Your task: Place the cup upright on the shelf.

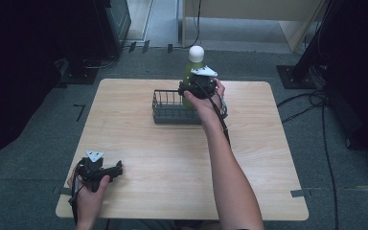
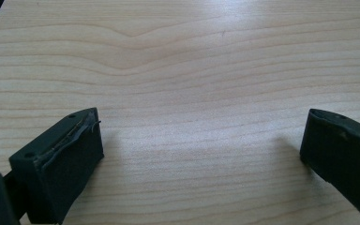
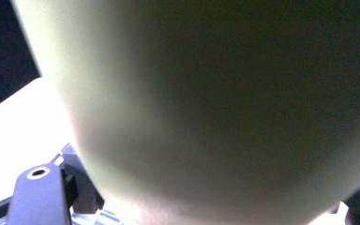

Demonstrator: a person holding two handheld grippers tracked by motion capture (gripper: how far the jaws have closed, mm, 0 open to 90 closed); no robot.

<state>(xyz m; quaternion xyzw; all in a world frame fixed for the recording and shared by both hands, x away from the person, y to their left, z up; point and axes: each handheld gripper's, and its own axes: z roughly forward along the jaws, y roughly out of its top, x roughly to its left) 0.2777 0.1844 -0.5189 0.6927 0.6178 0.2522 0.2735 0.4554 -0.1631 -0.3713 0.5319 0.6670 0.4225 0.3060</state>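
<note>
Probably a lab or studio – bare wooden table [image 1: 172, 158], grey carpet floor [image 1: 28, 158], trailing cables [image 1: 316, 103], dark equipment stands [image 1: 297, 72]

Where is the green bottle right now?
In the high view, the green bottle stands upright at the table's far middle, clamped by the right gripper over the wire basket.

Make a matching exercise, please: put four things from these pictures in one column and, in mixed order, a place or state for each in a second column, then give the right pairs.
Things:
1. green bottle
2. wire basket
3. left gripper
4. right gripper

Places or states:
A. jaws wide apart, nothing between them, near the table's front left corner
B. dark, standing on the wooden table toward its far side
C. white cap on top, held upright at the basket
D. shut on the bottle's body

Pairs: 1-C, 2-B, 3-A, 4-D
</note>
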